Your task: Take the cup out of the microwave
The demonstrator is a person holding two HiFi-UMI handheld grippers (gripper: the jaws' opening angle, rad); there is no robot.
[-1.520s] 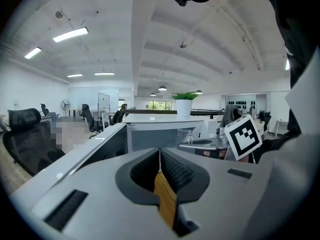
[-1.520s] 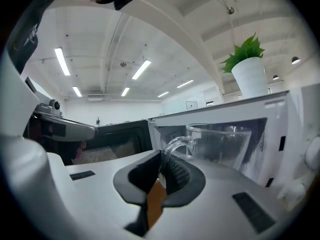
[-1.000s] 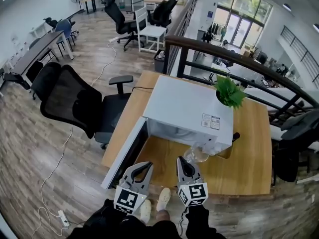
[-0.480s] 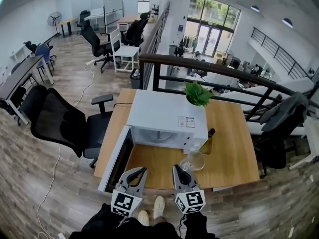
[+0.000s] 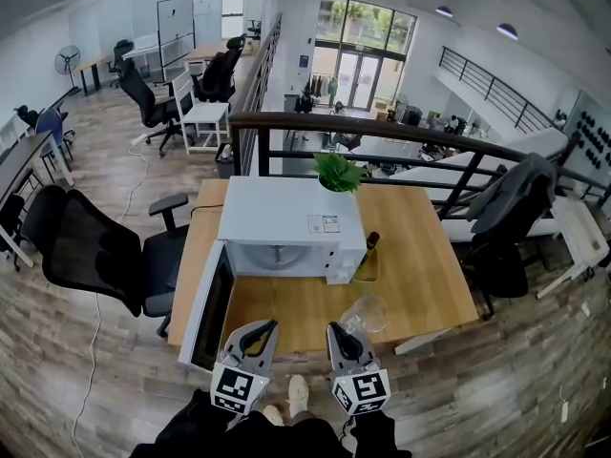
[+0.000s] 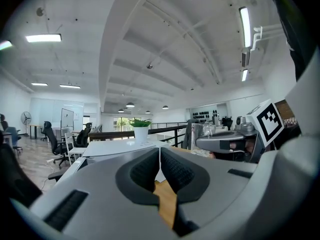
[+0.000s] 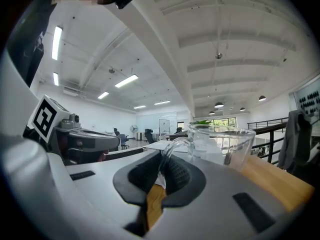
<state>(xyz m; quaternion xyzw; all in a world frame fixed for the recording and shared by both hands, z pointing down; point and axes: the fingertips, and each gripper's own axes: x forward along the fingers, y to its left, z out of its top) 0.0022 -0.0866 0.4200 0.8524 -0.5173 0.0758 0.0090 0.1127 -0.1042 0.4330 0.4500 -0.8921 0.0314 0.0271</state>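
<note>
Head view shows a clear glass cup (image 5: 365,313) outside the white microwave (image 5: 286,222), held over the tabletop (image 5: 425,275) close to its near edge, in front of the microwave's right front corner. The right gripper (image 5: 338,332) has its jaws clamped on the cup's handle (image 7: 172,151) (the right gripper view shows the thin glass loop pinched between the dark pads, with the bowl upright just beyond). The left gripper (image 5: 262,332) hangs just beside it, jaws pressed together with nothing between them. The microwave door (image 5: 203,305) stands swung open along the tabletop's left edge. A potted plant (image 5: 336,172) sits on the microwave's top at its back right corner.
</note>
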